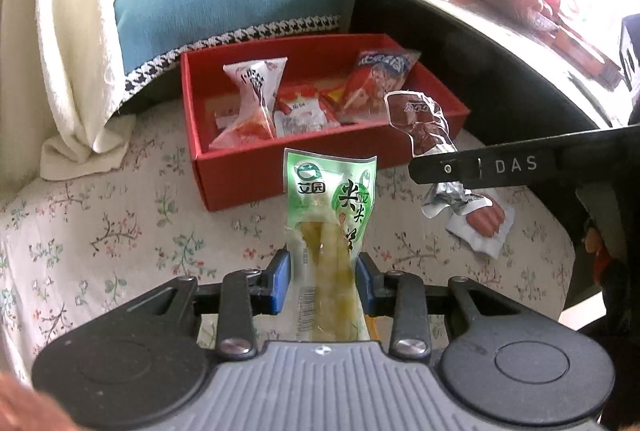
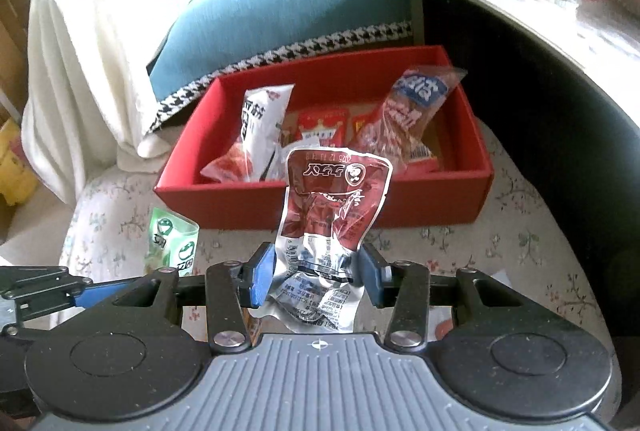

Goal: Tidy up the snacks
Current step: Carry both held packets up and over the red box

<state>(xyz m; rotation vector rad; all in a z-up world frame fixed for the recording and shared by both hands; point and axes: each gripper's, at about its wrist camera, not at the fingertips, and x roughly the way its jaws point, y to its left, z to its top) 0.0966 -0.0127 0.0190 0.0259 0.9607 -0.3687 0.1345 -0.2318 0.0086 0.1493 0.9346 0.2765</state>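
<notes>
Between my left tongs (image 1: 323, 281) sits the green bamboo-shoot pouch (image 1: 330, 215), pinched across its lower half by the blue pads (image 1: 281, 281), its printed top pointing toward 12 o'clock at the red box (image 1: 236, 173). My right tongs (image 2: 316, 277) are closed the same way on the dark red foil packet (image 2: 334, 209), which stands up crumpled above the pads, again aimed at 12 o'clock toward the box.

Both packs look light, so weight is not my worry. The green pouch seems vacuum-tight around firm stalks, so I judge it fairly stiff along its length and slick on its film; holding it across the stalks is sound, whereas the flat sealed edge would likely slide. The foil packet is soft and wrinkled, with a lumpy middle. It will probably flop and twist if I swing quickly, and the shiny film may creep out of a grip taken on the empty lower margin. I would rather have the pads over the solid lump.

From the left view, a sausage pack (image 1: 482, 225) lies on the floral worktop (image 1: 100, 231) at about 3 o'clock, just below the right tongs. It is flat and glossy, so I would pick it by a raised edge.

The box already holds several packets, among them a white twisted wrapper (image 1: 254, 99) at its 9 o'clock side and a red-and-blue bag (image 1: 378, 79) leaning at 2 o'clock. Free floor shows near the front wall, which suits a gentle drop.
</notes>
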